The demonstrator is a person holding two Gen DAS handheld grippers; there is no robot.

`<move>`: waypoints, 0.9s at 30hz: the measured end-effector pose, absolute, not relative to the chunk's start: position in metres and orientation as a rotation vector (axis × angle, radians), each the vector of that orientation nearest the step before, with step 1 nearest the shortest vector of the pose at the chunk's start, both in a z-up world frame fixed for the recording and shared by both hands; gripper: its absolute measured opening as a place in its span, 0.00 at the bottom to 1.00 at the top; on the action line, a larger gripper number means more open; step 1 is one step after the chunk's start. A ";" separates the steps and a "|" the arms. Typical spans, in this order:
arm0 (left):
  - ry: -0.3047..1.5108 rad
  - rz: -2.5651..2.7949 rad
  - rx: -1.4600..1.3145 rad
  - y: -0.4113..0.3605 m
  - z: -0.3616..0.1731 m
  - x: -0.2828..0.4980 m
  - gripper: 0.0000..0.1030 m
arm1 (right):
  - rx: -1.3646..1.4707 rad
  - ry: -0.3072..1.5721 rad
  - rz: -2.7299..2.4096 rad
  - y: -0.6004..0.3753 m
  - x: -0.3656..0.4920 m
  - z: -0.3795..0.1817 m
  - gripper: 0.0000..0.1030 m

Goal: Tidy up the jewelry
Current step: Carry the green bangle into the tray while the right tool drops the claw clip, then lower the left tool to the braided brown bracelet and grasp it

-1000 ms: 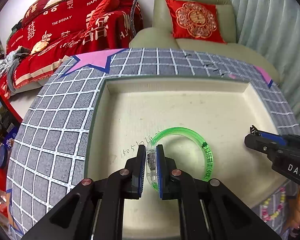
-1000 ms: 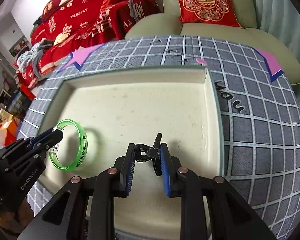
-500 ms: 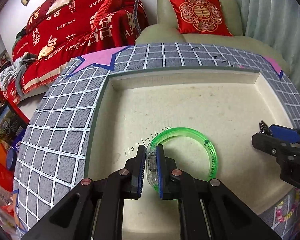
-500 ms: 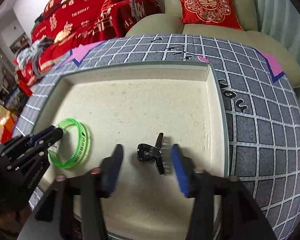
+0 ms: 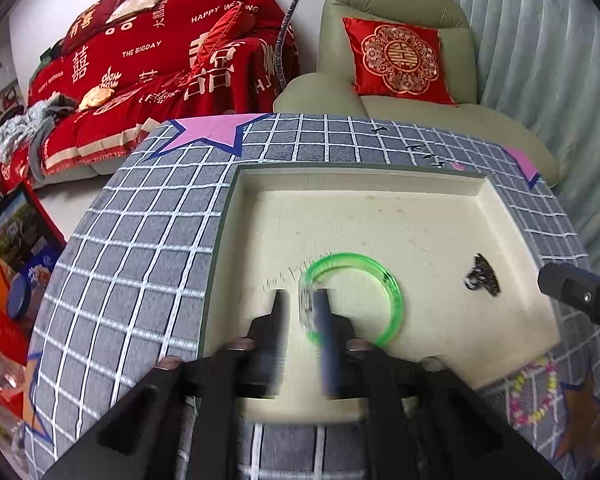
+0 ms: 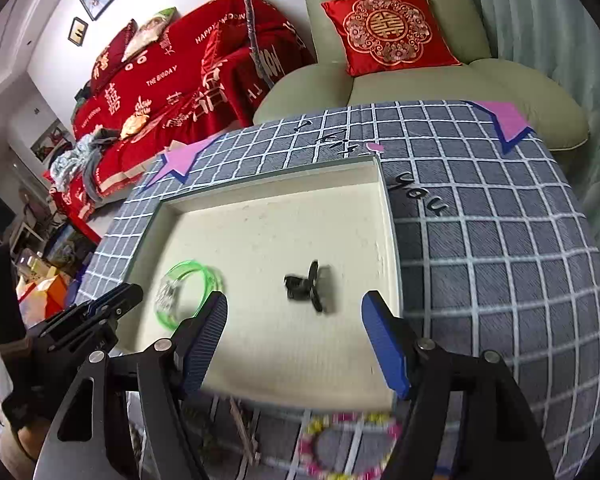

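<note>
A translucent green bangle (image 5: 394,292) lies flat in the cream tray (image 5: 380,178), its clear section between the blurred fingers of my left gripper (image 5: 302,298). Those jaws are opening and stand off the bangle on both sides. A small black hair clip (image 6: 306,286) rests on the tray floor, just ahead of my right gripper (image 6: 296,306), whose jaws are opening wide with nothing pressed between them. The right wrist view also shows the bangle (image 6: 210,280) and the left gripper (image 6: 116,302) at the tray's left. The clip (image 5: 482,276) shows in the left wrist view too.
The tray (image 6: 388,232) sits on a grey checked cloth (image 6: 500,260) with pink stars. A pink and yellow bead bracelet (image 6: 348,444) lies on the cloth in front of the tray. A green armchair (image 5: 400,12) and a red-covered sofa (image 5: 160,60) stand beyond the table.
Both grippers have opened: the left let go of the green bangle, the right let go of the black clip. Both have drawn back and up from the tray floor.
</note>
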State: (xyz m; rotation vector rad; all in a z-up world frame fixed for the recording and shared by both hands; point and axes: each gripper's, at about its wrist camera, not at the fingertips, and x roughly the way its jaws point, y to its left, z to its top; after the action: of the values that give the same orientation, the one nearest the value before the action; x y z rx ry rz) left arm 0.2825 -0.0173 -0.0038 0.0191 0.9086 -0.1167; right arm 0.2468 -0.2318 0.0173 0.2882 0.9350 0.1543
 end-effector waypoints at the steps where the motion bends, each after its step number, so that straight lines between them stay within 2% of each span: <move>1: 0.898 -0.102 0.008 -0.014 0.000 0.274 1.00 | 0.290 0.935 0.154 -0.233 0.241 0.019 0.71; 3: 0.846 -0.092 0.016 -0.012 0.007 0.260 1.00 | 0.294 0.933 0.156 -0.234 0.229 0.023 0.72; 5: 0.839 -0.105 0.034 -0.013 0.010 0.250 1.00 | 0.295 0.931 0.163 -0.234 0.216 0.025 0.79; 10: 0.791 -0.097 0.075 -0.007 0.015 0.217 1.00 | 0.289 0.940 0.180 -0.232 0.185 0.024 0.79; 24: 0.856 -0.069 0.091 0.018 -0.012 0.147 1.00 | 0.390 0.922 0.180 -0.247 0.118 0.003 0.83; 27: 0.868 -0.059 0.100 0.026 -0.020 0.134 1.00 | 0.365 0.984 0.155 -0.244 0.115 -0.004 0.83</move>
State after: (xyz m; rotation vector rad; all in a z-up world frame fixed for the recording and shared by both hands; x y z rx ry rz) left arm 0.1341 0.0256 -0.0204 0.0998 0.8677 -0.0595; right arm 0.1147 -0.2441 -0.0044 0.3653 0.9841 0.1547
